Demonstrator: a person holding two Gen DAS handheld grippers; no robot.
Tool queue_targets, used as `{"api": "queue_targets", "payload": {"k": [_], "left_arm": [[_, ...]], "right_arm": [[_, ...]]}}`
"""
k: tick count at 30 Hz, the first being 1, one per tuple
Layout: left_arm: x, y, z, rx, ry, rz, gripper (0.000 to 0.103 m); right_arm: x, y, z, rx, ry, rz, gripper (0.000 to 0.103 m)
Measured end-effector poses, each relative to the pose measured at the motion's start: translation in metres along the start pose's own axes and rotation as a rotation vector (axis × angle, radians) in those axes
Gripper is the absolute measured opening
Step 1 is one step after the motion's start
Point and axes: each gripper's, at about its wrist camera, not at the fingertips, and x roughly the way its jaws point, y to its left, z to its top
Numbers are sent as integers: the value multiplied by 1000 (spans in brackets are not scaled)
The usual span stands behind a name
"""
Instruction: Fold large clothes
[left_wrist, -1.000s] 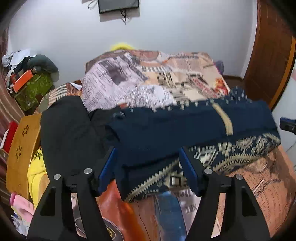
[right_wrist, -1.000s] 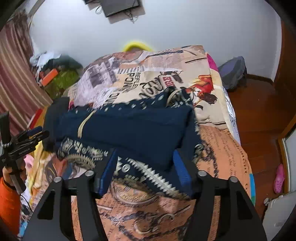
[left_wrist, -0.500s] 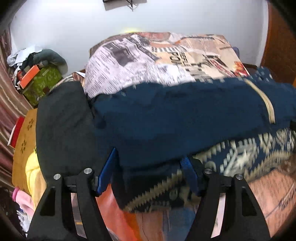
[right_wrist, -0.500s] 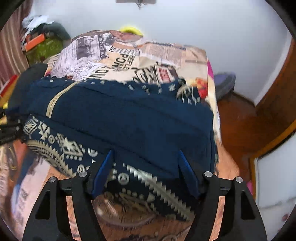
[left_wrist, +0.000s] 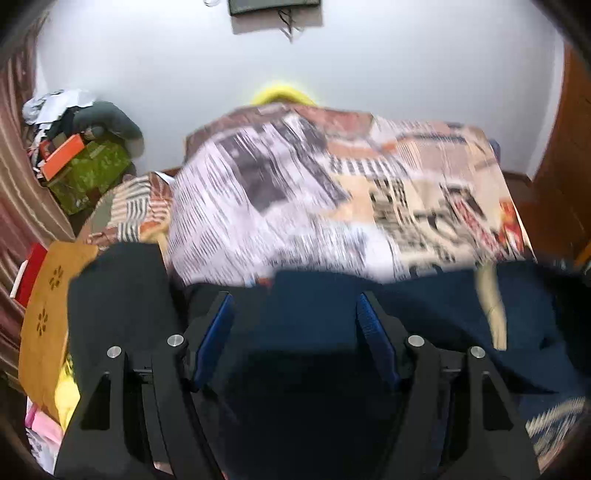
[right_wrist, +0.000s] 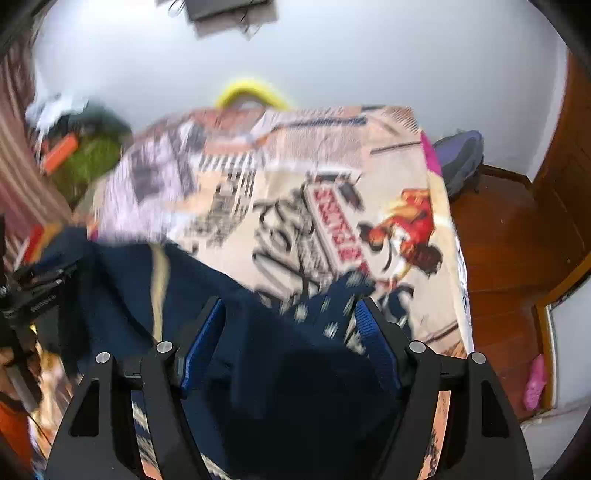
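Navy garment (left_wrist: 314, 332) bunched between both grippers' spread fingers (left_wrist: 218, 332) (right_wrist: 207, 332), grip unclear, both angled downward

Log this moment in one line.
item: folded navy garment | left gripper: garment between jaws, grip unclear | right gripper: jaws just opened wider, garment between

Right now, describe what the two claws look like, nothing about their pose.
Both match: the left claw and right claw have black angular frames with triangular cutouts, round silver bolts, and ribbed blue pads lining each finger's inner face. No cables or markings are legible.
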Motion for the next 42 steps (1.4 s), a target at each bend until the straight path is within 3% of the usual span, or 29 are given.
{"api": "queue_targets", "payload": {"k": [5, 10, 16, 20, 26, 29, 33, 37, 42], "left_arm": [[-16, 9, 10, -58, -28, -47, 68], [-31, -4, -14, 2, -11, -96, 68], [-42, -28, -61, 95, 51, -175, 68], [-43, -38, -83, 106, 85, -233, 68], [-35, -43, -96, 103, 89, -232, 68], [-32, -36, -95, 70, 87, -240, 68], [-33, -20, -93, 23, 61, -209, 68], [-36, 2, -95, -14, 46, -167, 68], [-47, 39, -102, -94, 31, -121, 68]], "right_arm": [[-25, -5, 13, 24, -63, 4, 69], [-45, 2, -5, -43, -75, 28, 69], [-45, 15, -50, -113, 4, 100, 69], [-30, 23, -78, -149, 81, 126, 69], [3, 28, -74, -164, 131, 101, 69], [13, 19, -53, -99, 116, 90, 69], [23, -12, -27, 58, 55, 6, 69], [18, -36, -22, 175, 12, -49, 69], [-4, -28, -37, 124, -12, -48, 69]]}}
